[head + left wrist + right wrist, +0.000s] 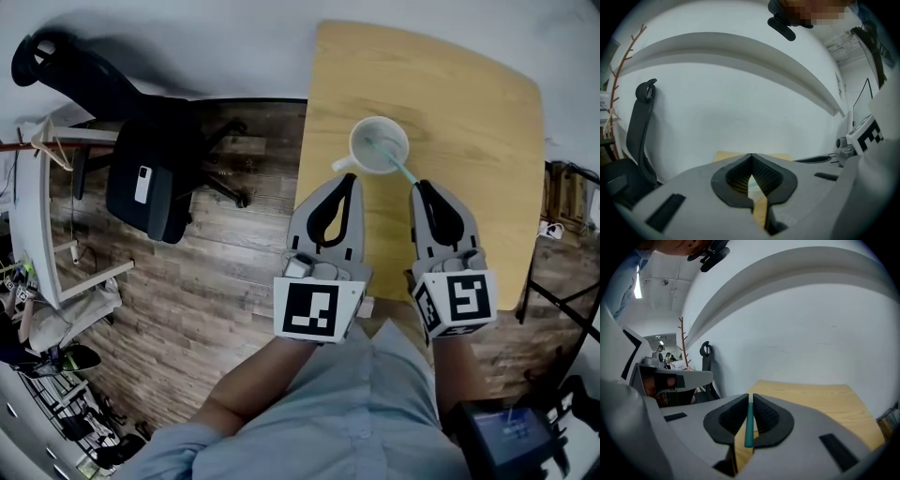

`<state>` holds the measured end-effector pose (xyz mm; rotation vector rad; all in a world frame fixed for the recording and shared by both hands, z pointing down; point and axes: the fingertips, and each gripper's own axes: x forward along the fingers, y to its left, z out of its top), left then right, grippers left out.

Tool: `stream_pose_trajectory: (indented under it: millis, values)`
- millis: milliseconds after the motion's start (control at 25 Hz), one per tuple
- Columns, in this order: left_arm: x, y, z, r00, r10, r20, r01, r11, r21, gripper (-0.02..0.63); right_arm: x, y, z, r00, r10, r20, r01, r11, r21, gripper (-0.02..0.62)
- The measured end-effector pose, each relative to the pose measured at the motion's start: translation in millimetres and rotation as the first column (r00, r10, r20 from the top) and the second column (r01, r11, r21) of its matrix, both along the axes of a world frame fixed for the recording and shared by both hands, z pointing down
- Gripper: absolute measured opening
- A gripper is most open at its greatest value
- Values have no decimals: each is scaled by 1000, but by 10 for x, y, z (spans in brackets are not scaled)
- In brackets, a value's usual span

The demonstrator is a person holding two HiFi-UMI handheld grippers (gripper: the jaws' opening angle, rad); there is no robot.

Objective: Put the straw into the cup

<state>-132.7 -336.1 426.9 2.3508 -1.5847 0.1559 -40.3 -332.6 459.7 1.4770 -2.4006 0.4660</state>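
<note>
pinching a teal straw (749, 425) between my right gripper (750, 397) pads, i have those jaws closed on it; the straw runs up the narrow slit between the black pads and pokes out at the near end.

nearest me in the head view are my light blue sleeves (375, 412); just past them sit the two marker cubes, the left one (319, 309) and the right one (457, 302); beyond the cubes the grey jaws reach out over the near edge of the wooden table (469, 103).

my left gripper (751, 157) is closed too; its tips meet at the front with nothing between them, and only a sliver of table shows through the gap lower down; in the head view the left gripper (349, 178) tip sits just beside the cup's handle.

from the right gripper (424, 187) tip the straw (398, 166) slants away to the upper left, crosses the rim and ends inside the mouth of the white cup (379, 145); the cup stands upright on the table, between and just ahead of my two grippers, handle turned toward my left.

farther off to the left a black office chair (150, 178) stands on the dark plank floor (234, 281); a pale wall closes the scene behind the table.
</note>
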Motion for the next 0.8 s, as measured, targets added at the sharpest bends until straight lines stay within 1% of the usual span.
stream_pose_trajectory:
  millis: [280, 520, 640, 800]
  values:
    - [-129, -71, 86, 1000, -18, -4, 17, 1000, -21, -8, -75, -68, 126, 1000, -3, -3, 3, 1000, -15, 28]
    - [-133, -82, 74, 1000, -16, -2, 16, 1000, -17, -8, -40, -102, 159, 1000, -1, 5, 1, 1000, -30, 38]
    - [-90, -81, 25, 1000, -13, -1, 13, 1000, -10, -8, -20, -96, 109, 1000, -9, 15, 9, 1000, -23, 55]
    - [-15, -66, -70, 1000, -6, -4, 7, 1000, 9, -8, 41, -82, -28, 1000, -7, 19, 6, 1000, 10, 55]
